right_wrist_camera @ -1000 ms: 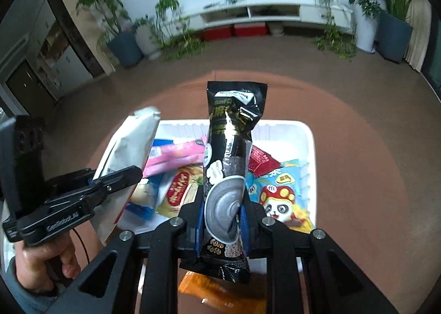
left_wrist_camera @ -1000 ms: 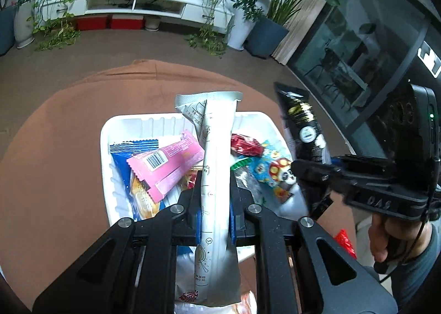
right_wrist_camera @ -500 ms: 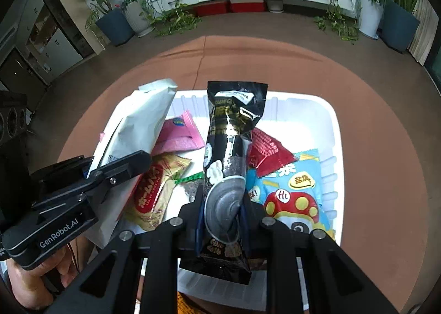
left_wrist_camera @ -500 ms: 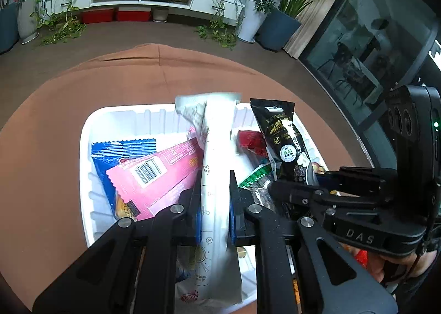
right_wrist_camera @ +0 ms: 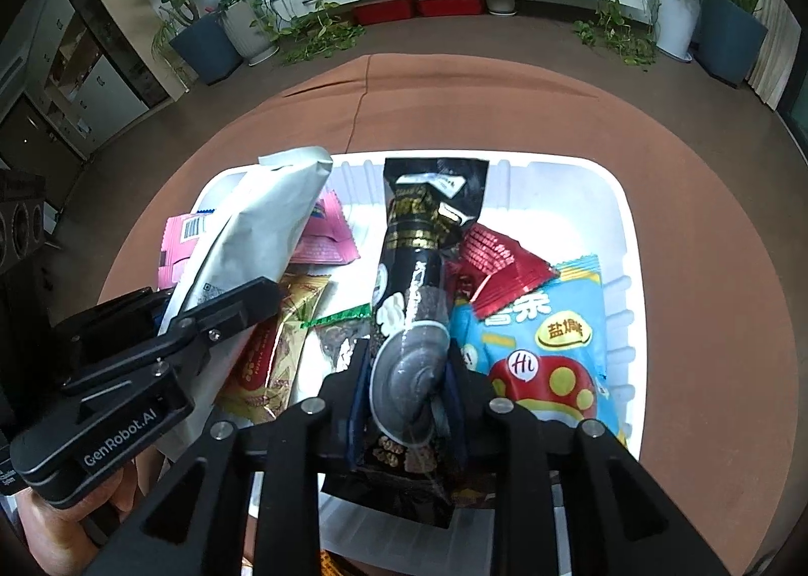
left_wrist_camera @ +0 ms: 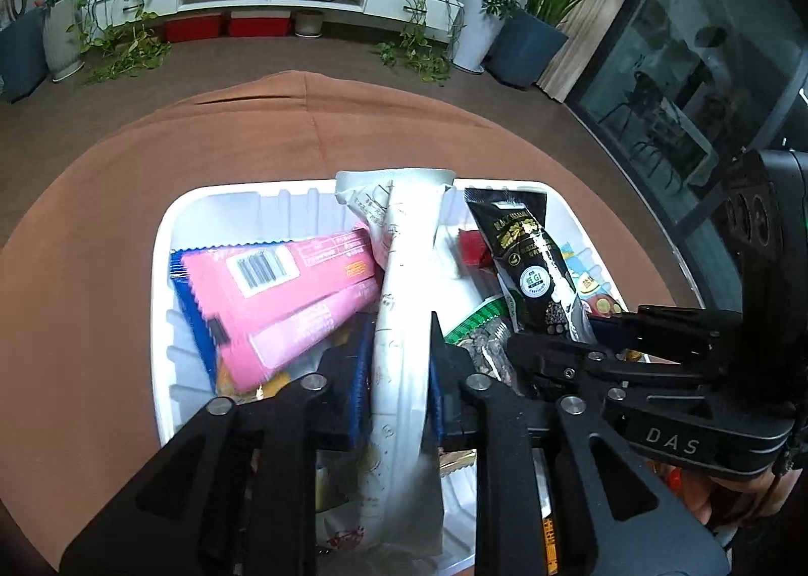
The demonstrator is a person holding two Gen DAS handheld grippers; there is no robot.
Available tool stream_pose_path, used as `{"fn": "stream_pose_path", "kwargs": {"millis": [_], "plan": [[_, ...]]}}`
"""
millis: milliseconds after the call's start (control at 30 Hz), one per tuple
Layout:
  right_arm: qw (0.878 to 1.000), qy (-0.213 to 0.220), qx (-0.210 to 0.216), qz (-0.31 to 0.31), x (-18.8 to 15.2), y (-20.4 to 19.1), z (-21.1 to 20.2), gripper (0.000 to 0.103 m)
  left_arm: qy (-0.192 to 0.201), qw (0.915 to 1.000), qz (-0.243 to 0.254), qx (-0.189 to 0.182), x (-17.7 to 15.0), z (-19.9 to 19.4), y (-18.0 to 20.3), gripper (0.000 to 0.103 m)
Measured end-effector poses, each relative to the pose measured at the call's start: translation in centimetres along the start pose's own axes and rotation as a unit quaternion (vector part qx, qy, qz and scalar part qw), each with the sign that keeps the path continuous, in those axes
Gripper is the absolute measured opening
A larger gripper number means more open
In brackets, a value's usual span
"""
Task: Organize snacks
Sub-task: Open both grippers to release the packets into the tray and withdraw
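A long white paper-like snack pouch (left_wrist_camera: 404,323) is standing on end between the fingers of the left gripper (left_wrist_camera: 401,364), its lower end down inside the white rectangular plastic tray (left_wrist_camera: 166,283), its top leaning toward the tray's far wall. The left gripper's jaws have just been opening; there is a small gap at the left pad, and whether the right pad is still pressing on the pouch cannot be told.

A tall black glossy snack pouch with gold print (right_wrist_camera: 414,323) is sitting between the fingers of the right gripper (right_wrist_camera: 409,384), also inside the tray, bottom end near the tray's near wall. These jaws have likewise just been opening; the pads are lying close along the pouch's sides, and contact cannot be settled.

Lying in the tray around both pouches:
- a pink flat wrapper with a barcode (left_wrist_camera: 283,293), at the left, over a blue packet (left_wrist_camera: 194,318)
- a red foil packet (right_wrist_camera: 497,268), just right of the black pouch
- a light blue bag with a red mushroom cartoon (right_wrist_camera: 545,358), at the right wall
- a yellow-and-red packet (right_wrist_camera: 278,348), between the two pouches

The tray is resting on a round table covered in brown cloth (right_wrist_camera: 707,222). A hand (right_wrist_camera: 70,525) is gripping the left gripper's handle.
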State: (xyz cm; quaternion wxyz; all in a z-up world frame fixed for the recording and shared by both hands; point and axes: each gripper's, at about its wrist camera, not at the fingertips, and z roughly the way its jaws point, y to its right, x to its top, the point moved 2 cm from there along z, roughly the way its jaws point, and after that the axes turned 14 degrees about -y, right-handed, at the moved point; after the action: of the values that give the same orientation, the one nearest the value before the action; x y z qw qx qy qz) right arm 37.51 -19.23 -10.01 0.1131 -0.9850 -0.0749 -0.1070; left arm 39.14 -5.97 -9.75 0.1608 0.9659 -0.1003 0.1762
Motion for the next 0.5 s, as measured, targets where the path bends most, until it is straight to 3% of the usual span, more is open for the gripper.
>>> {"fn": "stream_pose_path", "kwargs": {"millis": [33,67,133,400,500], "plan": [[1.0,0.0,0.001,0.0,0.0,0.0,0.0,0.036,0.002,1.0,-0.002,0.002,0.0,0.0,0.0,0.031],[1.0,0.001,0.001,-0.001,0.0,0.0,-0.2,0.037,0.005,1.0,-0.004,0.004,-0.1,-0.2,-0.1,0.046],[1.0,0.005,-0.001,-0.002,-0.2,-0.2,-0.5,0.044,0.011,0.9999,-0.006,0.004,-0.3,-0.7,-0.1,0.057],[1.0,0.024,-0.003,0.002,-1.1,-0.5,-2.6,0.05,0.028,0.9996,0.003,0.002,-1.1,-2.9,0.3,0.057],[1.0,0.031,-0.002,0.004,-1.5,-0.5,-3.5,0.054,0.035,0.9994,0.007,0.002,-1.5,-4.1,0.6,0.064]]}}
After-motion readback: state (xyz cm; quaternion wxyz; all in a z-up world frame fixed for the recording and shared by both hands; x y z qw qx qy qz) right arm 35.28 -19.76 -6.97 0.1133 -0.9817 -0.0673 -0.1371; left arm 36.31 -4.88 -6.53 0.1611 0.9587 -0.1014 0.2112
